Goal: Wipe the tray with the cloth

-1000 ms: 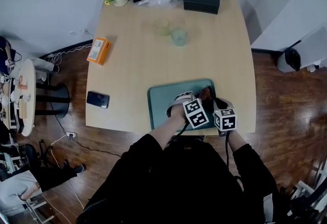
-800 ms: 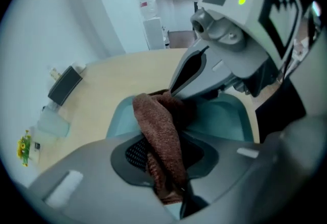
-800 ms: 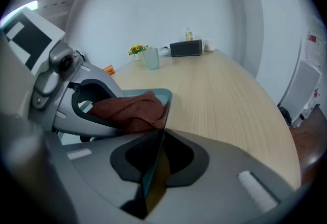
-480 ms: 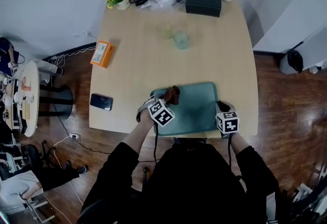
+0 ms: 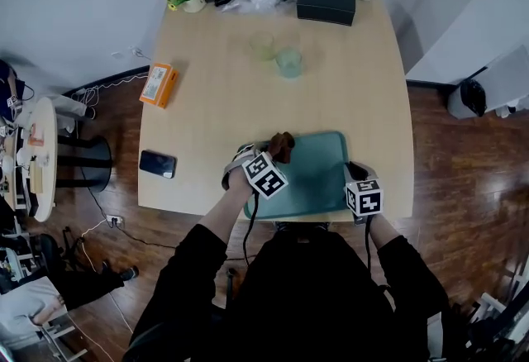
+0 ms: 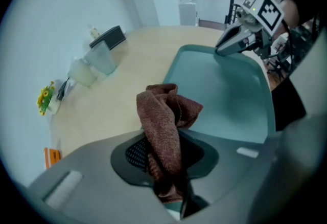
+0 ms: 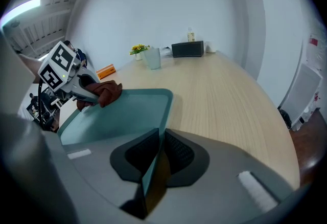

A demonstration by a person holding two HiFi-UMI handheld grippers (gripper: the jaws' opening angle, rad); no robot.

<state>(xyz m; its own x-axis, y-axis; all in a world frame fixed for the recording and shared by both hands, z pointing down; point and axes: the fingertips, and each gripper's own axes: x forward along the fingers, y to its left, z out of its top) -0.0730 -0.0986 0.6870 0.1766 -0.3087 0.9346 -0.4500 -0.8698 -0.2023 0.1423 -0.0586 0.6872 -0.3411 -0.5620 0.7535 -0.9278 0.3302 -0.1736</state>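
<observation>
Right, the left gripper (image 5: 276,155) was clamped hard on the brown cloth (image 5: 283,144), a bunched fold standing up out of its jaws at the far left corner of the teal tray (image 5: 318,180). Across from it, the right gripper (image 5: 354,173) was nipped shut on the tray's thin right rim, pinning it to the counter (image 5: 240,96). That cloth looked soft, light and floppy, so any pinch would do, best on a gathered fold with enough left loose to drag flat. The tray looked stiff, smooth and light, likely to skate under a wipe, so the raised rim was the place to hold.
</observation>
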